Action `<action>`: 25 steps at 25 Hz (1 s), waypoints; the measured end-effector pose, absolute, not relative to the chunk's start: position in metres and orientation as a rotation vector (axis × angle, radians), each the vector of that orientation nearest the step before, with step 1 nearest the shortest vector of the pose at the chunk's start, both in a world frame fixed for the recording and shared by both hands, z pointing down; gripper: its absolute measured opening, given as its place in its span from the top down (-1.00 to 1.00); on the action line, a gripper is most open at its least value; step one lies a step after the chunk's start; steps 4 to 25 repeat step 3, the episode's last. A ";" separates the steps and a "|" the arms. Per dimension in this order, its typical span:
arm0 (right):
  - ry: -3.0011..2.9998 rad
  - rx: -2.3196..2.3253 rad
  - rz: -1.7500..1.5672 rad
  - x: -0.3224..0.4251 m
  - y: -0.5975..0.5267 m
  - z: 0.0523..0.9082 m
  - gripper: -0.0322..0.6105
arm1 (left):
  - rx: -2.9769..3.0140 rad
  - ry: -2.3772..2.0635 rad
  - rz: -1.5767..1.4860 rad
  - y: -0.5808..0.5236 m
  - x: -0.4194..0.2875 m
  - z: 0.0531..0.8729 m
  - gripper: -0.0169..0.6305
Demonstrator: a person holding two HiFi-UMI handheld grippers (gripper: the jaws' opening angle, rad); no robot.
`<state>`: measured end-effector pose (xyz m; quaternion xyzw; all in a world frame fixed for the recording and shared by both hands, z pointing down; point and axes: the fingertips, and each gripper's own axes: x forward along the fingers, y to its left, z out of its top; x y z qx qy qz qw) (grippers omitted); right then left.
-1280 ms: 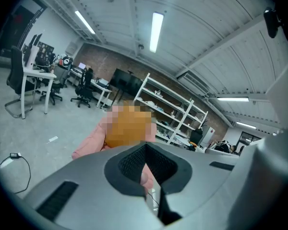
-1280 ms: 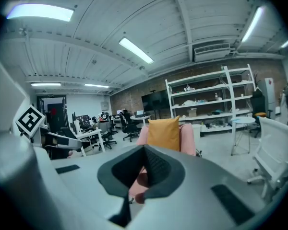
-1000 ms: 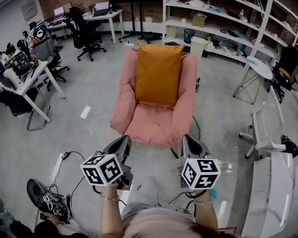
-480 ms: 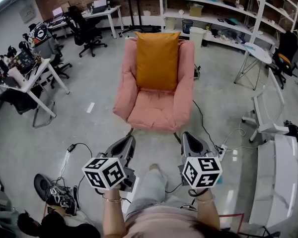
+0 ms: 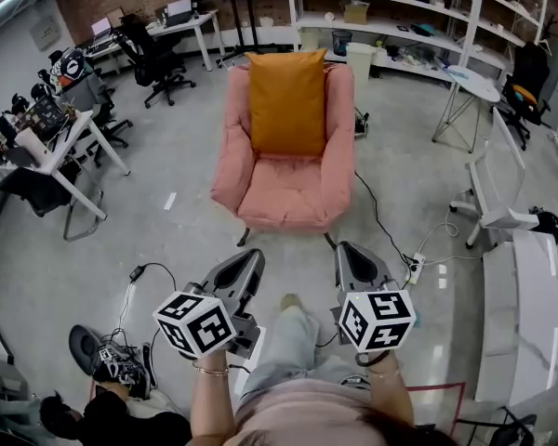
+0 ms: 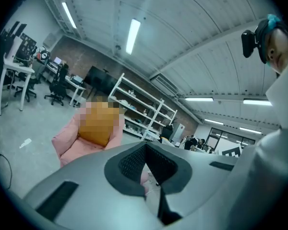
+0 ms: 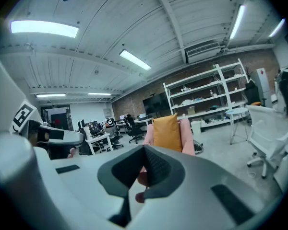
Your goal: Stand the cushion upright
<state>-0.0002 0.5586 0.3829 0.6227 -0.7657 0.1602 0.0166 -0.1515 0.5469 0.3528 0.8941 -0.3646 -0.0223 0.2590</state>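
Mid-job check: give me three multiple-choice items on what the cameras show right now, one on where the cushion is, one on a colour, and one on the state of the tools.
1. Where is the cushion?
A) lying flat on the seat
B) upright against the back of the armchair
C) held in a tool

2. What colour is the armchair?
A) pink
B) blue
C) black

3. How are the left tool and right tool?
A) both shut and empty
B) both wide open
C) each shut on the cushion

Answers:
1 B, the cushion stands on edge against the chair's back.
2 A, the upholstery is pink all over.
3 A, each gripper view shows the jaws together with nothing between them, and both tools are well short of the chair.
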 end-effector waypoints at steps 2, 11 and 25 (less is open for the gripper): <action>-2.399 1.932 0.489 -0.006 0.564 0.377 0.85 | 2.450 -0.952 -0.110 0.554 -0.149 0.344 0.96; -2.409 1.929 0.484 -0.009 0.567 0.375 0.85 | 2.464 -0.936 -0.137 0.558 -0.148 0.339 0.96; -2.409 1.929 0.484 -0.009 0.567 0.375 0.85 | 2.464 -0.936 -0.137 0.558 -0.148 0.339 0.96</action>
